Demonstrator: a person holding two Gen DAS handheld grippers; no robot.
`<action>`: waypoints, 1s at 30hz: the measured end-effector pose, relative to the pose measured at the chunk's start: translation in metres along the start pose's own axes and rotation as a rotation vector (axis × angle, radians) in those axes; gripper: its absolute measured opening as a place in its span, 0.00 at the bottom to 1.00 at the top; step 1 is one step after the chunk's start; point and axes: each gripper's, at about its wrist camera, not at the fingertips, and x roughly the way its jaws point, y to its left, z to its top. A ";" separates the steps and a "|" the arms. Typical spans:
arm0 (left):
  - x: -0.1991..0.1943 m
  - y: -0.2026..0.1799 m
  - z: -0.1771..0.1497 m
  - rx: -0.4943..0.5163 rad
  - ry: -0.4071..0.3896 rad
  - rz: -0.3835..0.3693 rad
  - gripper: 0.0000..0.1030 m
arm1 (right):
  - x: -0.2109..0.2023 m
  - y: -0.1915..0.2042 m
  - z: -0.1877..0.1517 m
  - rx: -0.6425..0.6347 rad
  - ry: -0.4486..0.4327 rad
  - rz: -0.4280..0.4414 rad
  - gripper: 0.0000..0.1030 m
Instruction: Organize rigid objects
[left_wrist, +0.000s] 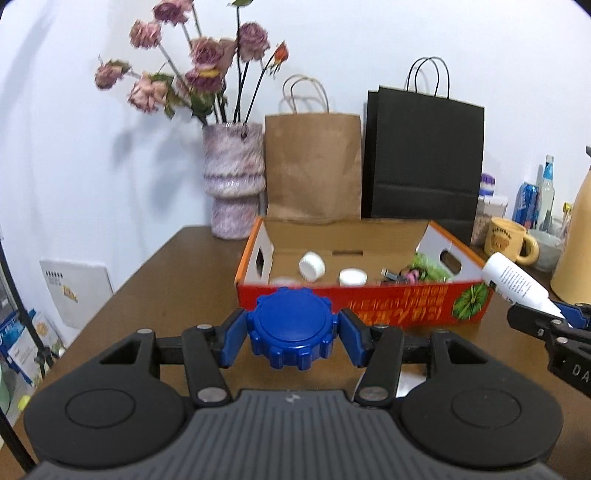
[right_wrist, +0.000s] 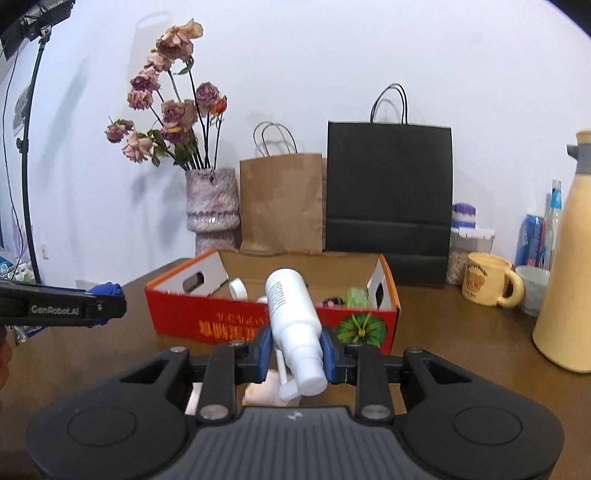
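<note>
Your left claw (left_wrist: 291, 334) grips a blue ridged lid (left_wrist: 291, 332) by its sides, flat face up, held clear above the worktop (left_wrist: 166, 280) just in front of the box's near wall. Your right claw (right_wrist: 297, 350) is clamped narrow on the neck of a white spray bottle (right_wrist: 293, 314), whose body tilts up and away toward the box while its nozzle end points back at you.

The red box (left_wrist: 369, 299) sits open near the back edge of the worktop. Inside it lie two white caps (left_wrist: 312, 266), and at its right end some small dark and green items too blurred to name.

Behind the box, against the wall, stand a vase (left_wrist: 234, 181) of dried roses, a brown bag (left_wrist: 314, 166) and a black bag (left_wrist: 424, 158). Toward the right edge of the worktop are a yellow mug (right_wrist: 487, 282), a can (right_wrist: 532, 240) and a tall cream jug (right_wrist: 569, 258).
</note>
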 end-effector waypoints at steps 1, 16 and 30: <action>0.001 -0.002 0.005 0.001 -0.009 -0.002 0.54 | 0.002 0.001 0.004 -0.006 -0.008 -0.004 0.26; 0.049 -0.015 0.045 -0.025 -0.055 0.024 0.54 | 0.055 -0.012 0.041 -0.010 -0.050 -0.048 0.26; 0.116 -0.007 0.062 -0.088 -0.031 0.067 0.54 | 0.130 -0.034 0.053 0.060 -0.023 -0.063 0.26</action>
